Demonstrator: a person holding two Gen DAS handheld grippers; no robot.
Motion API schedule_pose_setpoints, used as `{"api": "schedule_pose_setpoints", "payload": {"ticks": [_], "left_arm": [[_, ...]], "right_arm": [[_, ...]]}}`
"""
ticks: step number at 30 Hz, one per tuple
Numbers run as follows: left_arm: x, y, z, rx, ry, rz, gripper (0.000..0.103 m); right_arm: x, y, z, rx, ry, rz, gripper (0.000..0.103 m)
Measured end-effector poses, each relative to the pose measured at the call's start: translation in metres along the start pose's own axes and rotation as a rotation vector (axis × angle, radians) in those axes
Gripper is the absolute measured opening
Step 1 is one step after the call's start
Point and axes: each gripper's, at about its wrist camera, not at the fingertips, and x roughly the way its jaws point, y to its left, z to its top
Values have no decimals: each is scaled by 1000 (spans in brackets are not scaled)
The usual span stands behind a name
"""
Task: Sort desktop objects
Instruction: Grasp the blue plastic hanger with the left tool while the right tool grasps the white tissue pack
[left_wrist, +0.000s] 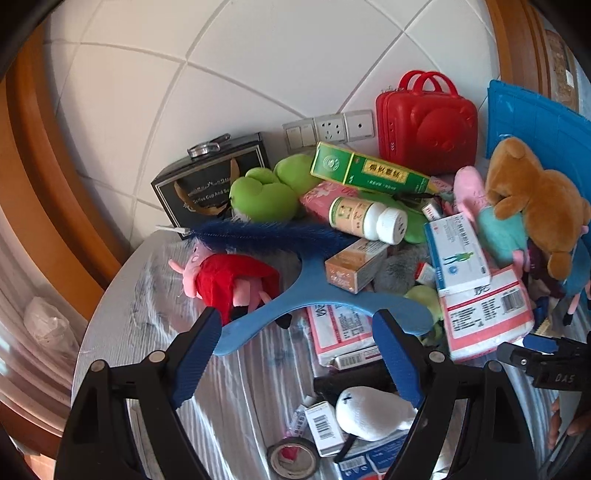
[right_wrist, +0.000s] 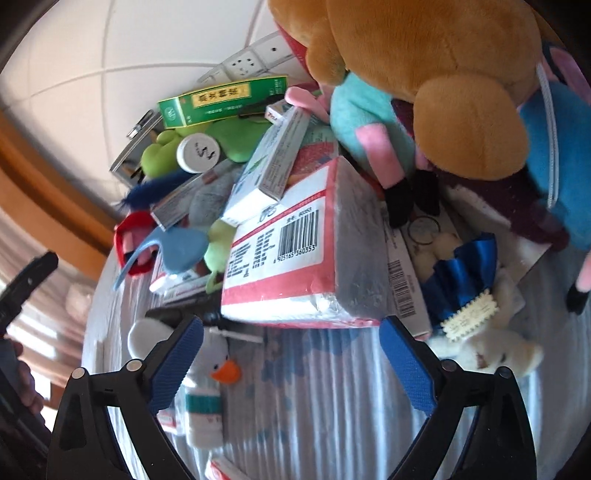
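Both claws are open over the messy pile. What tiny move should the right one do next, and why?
Probably ease the right gripper forward onto the red-and-white tissue pack. Its open jaws already face that pack, which lies nearest on the table; nothing is held yet.

Both the left gripper (left_wrist: 297, 328) and right gripper (right_wrist: 293, 338) angle downward, fingers spread wide, holding nothing

Bare tabletop (left_wrist: 147, 306) lies open at nine o'clock of the pile. The pig toy (left_wrist: 229, 277) and boomerang (left_wrist: 325, 295) bar twelve; the tissue pack (right_wrist: 295, 258) blocks three o'clock.
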Motion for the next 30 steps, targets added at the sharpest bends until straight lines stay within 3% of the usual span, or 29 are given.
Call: {"api": "schedule_pose_setpoints", "payload": {"ticks": [5, 10, 15, 17, 19, 21, 30], "left_arm": [[20, 15, -2, -6, 28, -4, 84], [37, 22, 0, -20, 54, -7, 84], [47, 22, -2, 31, 49, -16, 84], [58, 20, 1, 62, 41, -70, 84], [71, 19, 6, 93, 44, -121, 84], [87, 20, 12, 129, 52, -194, 84], [153, 24, 10, 399, 205, -387, 84]], "right_arm": [[-2, 1, -7, 65, 73, 87, 96], [24, 9, -4, 74, 78, 39, 96], [28, 3, 10, 119, -46, -28, 90], [25, 4, 20, 124, -88, -26, 89], [29, 6, 33, 99, -72, -35, 78], [33, 5, 42, 101, -54, -21, 74], [36, 6, 54, 96, -51, -24, 74]]}}
